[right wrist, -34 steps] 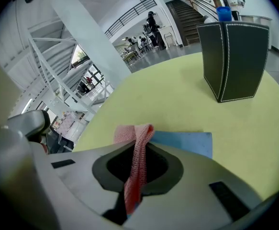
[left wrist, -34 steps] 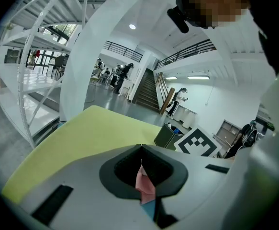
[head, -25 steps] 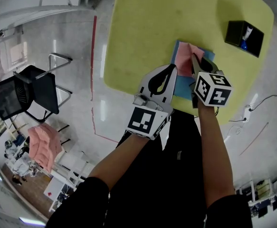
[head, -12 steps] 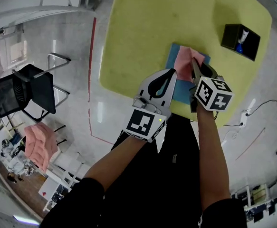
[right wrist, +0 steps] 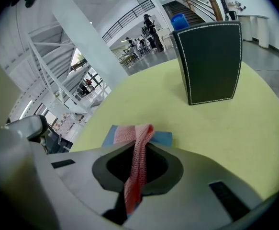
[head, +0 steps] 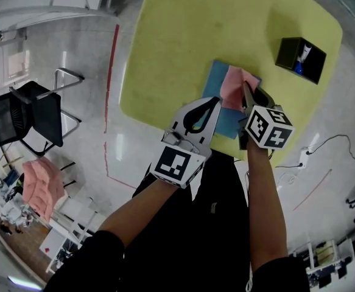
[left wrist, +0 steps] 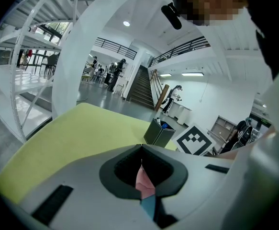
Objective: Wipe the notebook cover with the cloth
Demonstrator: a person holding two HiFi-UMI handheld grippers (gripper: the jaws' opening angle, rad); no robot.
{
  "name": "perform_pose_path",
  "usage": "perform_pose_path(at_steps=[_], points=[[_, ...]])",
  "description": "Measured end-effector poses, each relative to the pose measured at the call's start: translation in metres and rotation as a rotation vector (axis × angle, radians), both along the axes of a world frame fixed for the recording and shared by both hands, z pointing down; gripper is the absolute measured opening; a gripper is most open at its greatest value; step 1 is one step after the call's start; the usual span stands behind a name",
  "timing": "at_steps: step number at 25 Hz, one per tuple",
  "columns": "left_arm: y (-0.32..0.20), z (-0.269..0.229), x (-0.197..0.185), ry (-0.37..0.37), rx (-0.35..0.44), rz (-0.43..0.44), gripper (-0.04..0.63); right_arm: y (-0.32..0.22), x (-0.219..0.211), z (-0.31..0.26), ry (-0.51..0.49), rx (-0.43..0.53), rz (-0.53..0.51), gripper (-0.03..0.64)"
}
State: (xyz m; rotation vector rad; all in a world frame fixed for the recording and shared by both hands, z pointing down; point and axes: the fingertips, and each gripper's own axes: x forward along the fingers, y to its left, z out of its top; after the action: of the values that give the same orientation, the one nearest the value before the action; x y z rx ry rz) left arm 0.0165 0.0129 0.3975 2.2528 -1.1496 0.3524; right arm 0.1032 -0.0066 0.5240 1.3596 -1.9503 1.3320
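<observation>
A blue notebook (head: 212,85) lies near the front edge of the yellow-green table (head: 183,35). A pink cloth (head: 232,84) is spread on its cover. My right gripper (head: 245,85) is shut on the cloth. In the right gripper view the cloth (right wrist: 138,164) runs up between the jaws of the right gripper (right wrist: 148,143) onto the notebook (right wrist: 162,138). My left gripper (head: 217,100) lies over the notebook's near left part, its jaws closed tip to tip. In the left gripper view, the left gripper (left wrist: 140,146) frames a strip of cloth (left wrist: 143,180) and notebook (left wrist: 148,206).
A black pen holder (head: 300,59) with a blue item in it stands at the table's far right, also in the right gripper view (right wrist: 211,63). On the floor to the left are a black chair (head: 25,117) and a red line (head: 110,78). A cable and socket (head: 302,158) lie at the right.
The head view has drifted, so table and notebook sit lower and further left. More blue cover now shows left of the cloth. Both grippers stay shut as before.
</observation>
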Motion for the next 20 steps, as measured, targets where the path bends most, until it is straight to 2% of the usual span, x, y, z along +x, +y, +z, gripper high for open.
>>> perform_pose_path(at_steps=[20], points=[[0.001, 0.000, 0.002, 0.002, -0.006, 0.022, 0.015, 0.006, 0.024, 0.001, 0.006, -0.013, 0.046, 0.041]])
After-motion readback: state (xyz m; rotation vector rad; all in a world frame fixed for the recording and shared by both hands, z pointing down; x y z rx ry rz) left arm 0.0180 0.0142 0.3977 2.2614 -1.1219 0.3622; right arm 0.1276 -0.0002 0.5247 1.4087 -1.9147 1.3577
